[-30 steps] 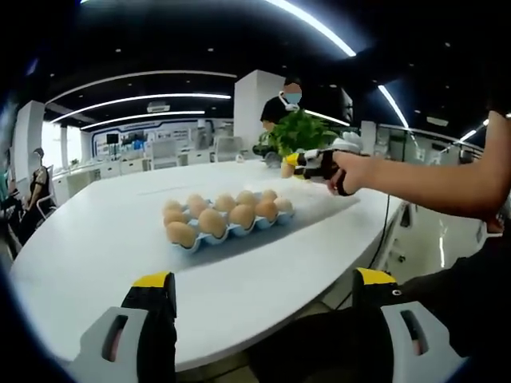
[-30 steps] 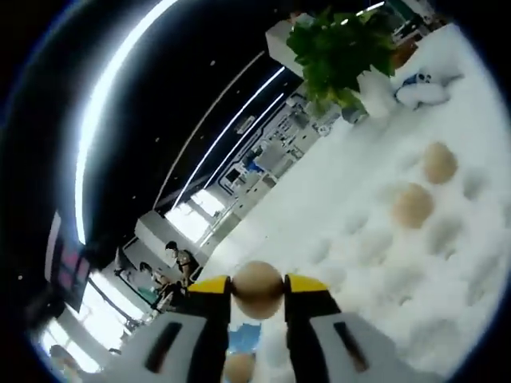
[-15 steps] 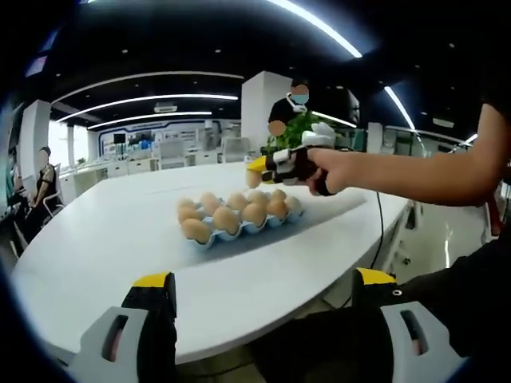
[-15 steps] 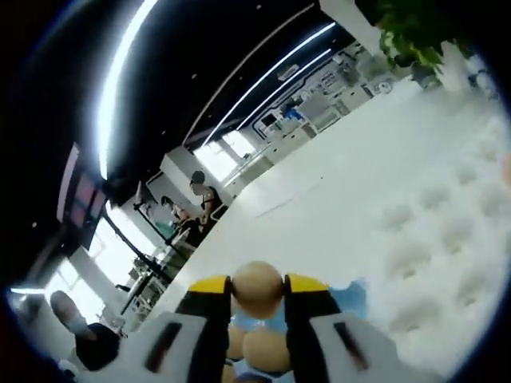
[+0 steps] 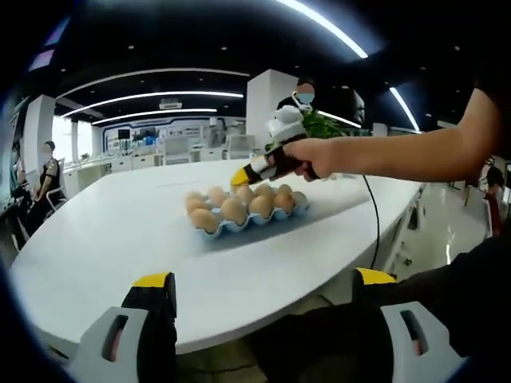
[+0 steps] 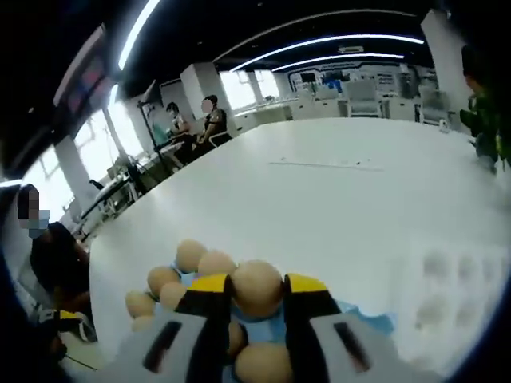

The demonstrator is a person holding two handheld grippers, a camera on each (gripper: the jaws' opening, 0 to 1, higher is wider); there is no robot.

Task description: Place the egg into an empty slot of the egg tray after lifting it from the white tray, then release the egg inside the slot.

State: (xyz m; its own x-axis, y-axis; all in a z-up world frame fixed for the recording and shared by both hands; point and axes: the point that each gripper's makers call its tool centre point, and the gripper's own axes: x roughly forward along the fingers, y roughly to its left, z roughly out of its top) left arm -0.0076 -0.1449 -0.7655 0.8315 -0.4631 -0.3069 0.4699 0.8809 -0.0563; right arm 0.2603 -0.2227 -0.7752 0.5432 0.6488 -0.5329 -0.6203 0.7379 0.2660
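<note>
Office hall, long ceiling lights, big white table [image 5: 104,239] with the blue egg tray [image 5: 263,220] resting on it.

Egg [image 6: 257,287]: clamped between the yellow-tipped jaws of my right gripper [image 6: 257,297], both pads touching its sides. In the right gripper view it hangs directly over the egg tray [image 6: 359,317], with seated eggs [image 6: 190,255] just ahead and another one below the jaws. White tray [image 6: 447,279] lies off to the right in that view, its dimples faint; I can't tell what is left in it.

Change over the last second: a second ago the right gripper view looked across the white tray with loose eggs in its dimples; now it looks down on the blue tray. In the left gripper view my right gripper [image 5: 243,175] has travelled from beside the plant [image 5: 323,126] to a spot above the tray's far row, tipped downward. Grip on the egg is unchanged.

Meaning: lift and carry look done; what remains is lowering into a slot and letting go. I cannot make out which slot is free from here, since the jaws and the held egg hide the cells underneath.

Left gripper [image 5: 263,307]: jaws spread wide, nothing between them, held low at the near table edge, well apart from the tray.

People sit at desks in the background.
</note>
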